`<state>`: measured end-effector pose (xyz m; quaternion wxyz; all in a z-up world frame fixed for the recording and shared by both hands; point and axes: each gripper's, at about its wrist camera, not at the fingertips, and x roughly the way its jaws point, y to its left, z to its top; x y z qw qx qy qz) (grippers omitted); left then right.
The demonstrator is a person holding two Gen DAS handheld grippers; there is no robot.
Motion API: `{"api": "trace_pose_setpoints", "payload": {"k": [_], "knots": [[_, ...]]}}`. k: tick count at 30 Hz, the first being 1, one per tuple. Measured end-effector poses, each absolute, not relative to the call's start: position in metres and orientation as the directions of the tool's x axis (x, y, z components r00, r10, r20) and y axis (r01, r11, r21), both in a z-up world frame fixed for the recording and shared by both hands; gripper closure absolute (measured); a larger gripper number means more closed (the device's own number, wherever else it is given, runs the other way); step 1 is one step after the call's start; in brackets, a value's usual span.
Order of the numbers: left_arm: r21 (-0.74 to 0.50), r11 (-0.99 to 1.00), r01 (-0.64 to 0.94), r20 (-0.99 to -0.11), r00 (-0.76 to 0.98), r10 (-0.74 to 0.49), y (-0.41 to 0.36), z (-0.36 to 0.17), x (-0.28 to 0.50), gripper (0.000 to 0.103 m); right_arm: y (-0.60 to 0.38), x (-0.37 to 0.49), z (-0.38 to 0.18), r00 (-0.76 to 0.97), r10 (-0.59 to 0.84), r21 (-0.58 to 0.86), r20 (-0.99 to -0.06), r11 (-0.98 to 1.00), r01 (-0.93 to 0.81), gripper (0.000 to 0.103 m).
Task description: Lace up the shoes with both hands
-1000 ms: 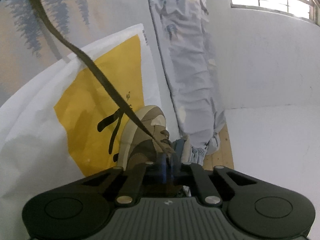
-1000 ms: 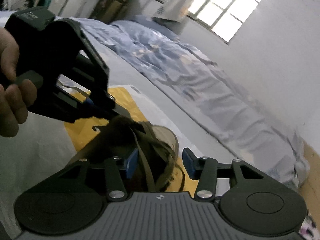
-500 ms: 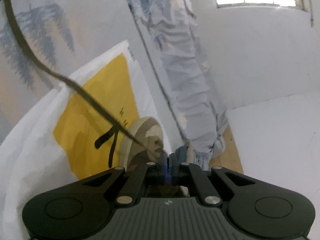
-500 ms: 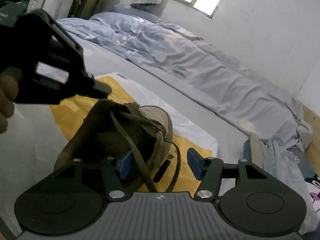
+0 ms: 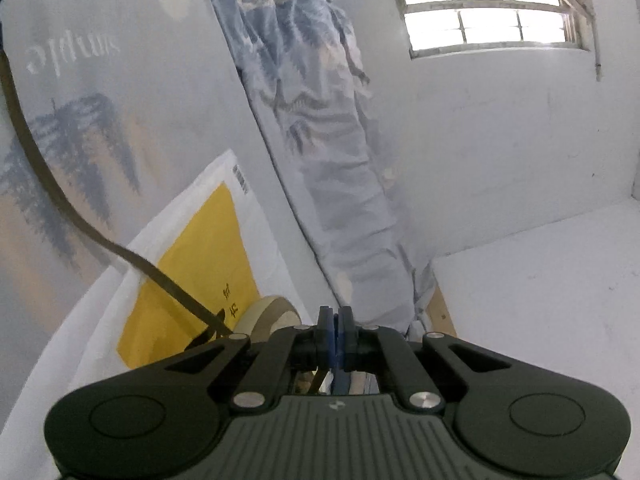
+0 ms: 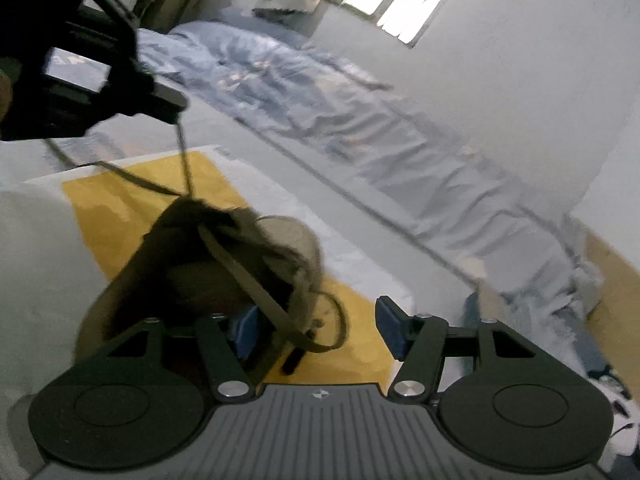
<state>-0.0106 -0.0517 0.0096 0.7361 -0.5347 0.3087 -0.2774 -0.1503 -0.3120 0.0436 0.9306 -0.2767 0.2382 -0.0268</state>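
Olive-brown shoelace (image 6: 185,160) runs taut from your left tongs (image 6: 176,106), high at the left of the right wrist view, straight down to the collar of the brown shoe (image 6: 224,256). Those left tongs are pressed together, and they pinch the lace at their tips; in the left wrist view the blue pads (image 5: 335,330) meet with no gap, and a slack length of the same lace (image 5: 60,200) sweeps away to the left edge. Your hand (image 6: 5,92) shows only as a sliver at the far left. The shoe sits on a yellow and white plastic bag (image 6: 120,216) spread over the bed (image 6: 280,200), toe pointing away from you. A second lace end (image 6: 248,276) crosses the shoe's opening and loops out on the right side. Your right tongs (image 6: 316,330) are spread, the left pad close against the shoe's side, the right pad well clear over the yellow bag; they grip nothing. Farther right, a rumpled blue quilt (image 6: 360,128) lies along the bed below the pale wall (image 6: 520,60).
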Motion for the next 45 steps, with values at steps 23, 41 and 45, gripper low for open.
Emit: {"api": "trace_pose_setpoints", "payload": {"k": [23, 41, 45], "knots": [[-0.960, 0.277, 0.032, -0.132, 0.822, -0.554, 0.017, 0.024, -0.037, 0.103, -0.335, -0.147, 0.049, 0.903, -0.163, -0.387, -0.398, 0.922, -0.004, 0.037], [-0.941, 0.298, -0.159, -0.300, 0.799, -0.522, 0.028, -0.001, -0.067, 0.103, -0.339, -0.148, 0.048, 0.905, -0.150, -0.354, -0.398, 0.935, -0.001, 0.035], [-0.930, 0.305, -0.207, -0.345, 0.782, -0.520, 0.026, -0.013, -0.061, 0.103, -0.339, -0.150, 0.048, 0.907, -0.135, -0.345, -0.399, 0.938, -0.012, 0.035]]}}
